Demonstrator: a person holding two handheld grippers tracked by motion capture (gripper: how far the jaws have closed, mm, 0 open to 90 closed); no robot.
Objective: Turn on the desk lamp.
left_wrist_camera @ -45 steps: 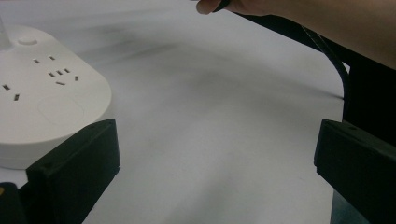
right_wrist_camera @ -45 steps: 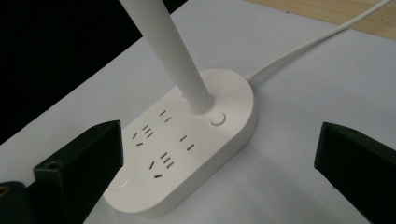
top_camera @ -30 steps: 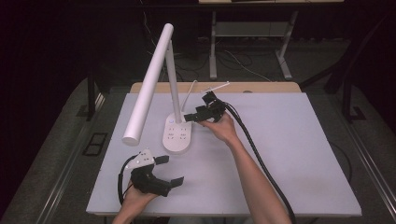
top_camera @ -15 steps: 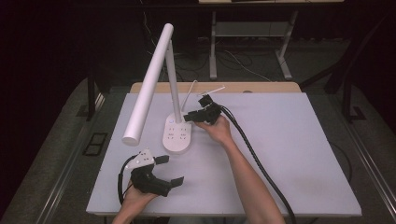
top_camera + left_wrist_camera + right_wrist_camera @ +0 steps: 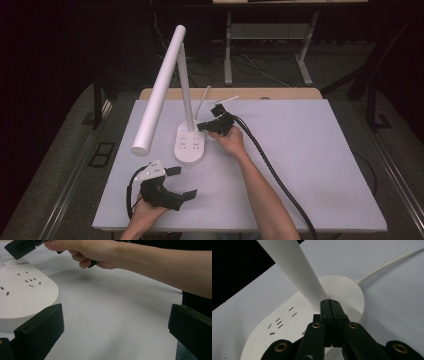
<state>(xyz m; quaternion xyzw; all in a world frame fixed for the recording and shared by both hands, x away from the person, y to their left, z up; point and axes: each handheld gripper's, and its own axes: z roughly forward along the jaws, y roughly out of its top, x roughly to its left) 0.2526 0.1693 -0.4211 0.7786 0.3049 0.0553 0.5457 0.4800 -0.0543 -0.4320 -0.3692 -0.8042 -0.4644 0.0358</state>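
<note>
A white desk lamp stands at the table's middle left, with a long tube head (image 5: 159, 90) on a slanted stem (image 5: 186, 90). Its oval base (image 5: 189, 145) carries several socket slots. My right gripper (image 5: 201, 126) is shut with nothing in it. In the right gripper view its tips (image 5: 330, 303) sit at the foot of the stem (image 5: 292, 267), over the base (image 5: 344, 290); whether they touch it I cannot tell. My left gripper (image 5: 184, 182) rests open near the front left edge. In its own view the gripper (image 5: 113, 327) faces bare table beside the base (image 5: 22, 297).
A white cable (image 5: 392, 262) leaves the back of the base and runs toward the table's far edge (image 5: 230, 93). The person's right forearm (image 5: 260, 195) crosses the table's middle, trailing a thick black cable (image 5: 280, 180). The white tabletop (image 5: 325, 150) is bare to the right.
My right gripper has slid a little to the left, closer to the lamp's stem and over the base. The left gripper has stayed where it was.
</note>
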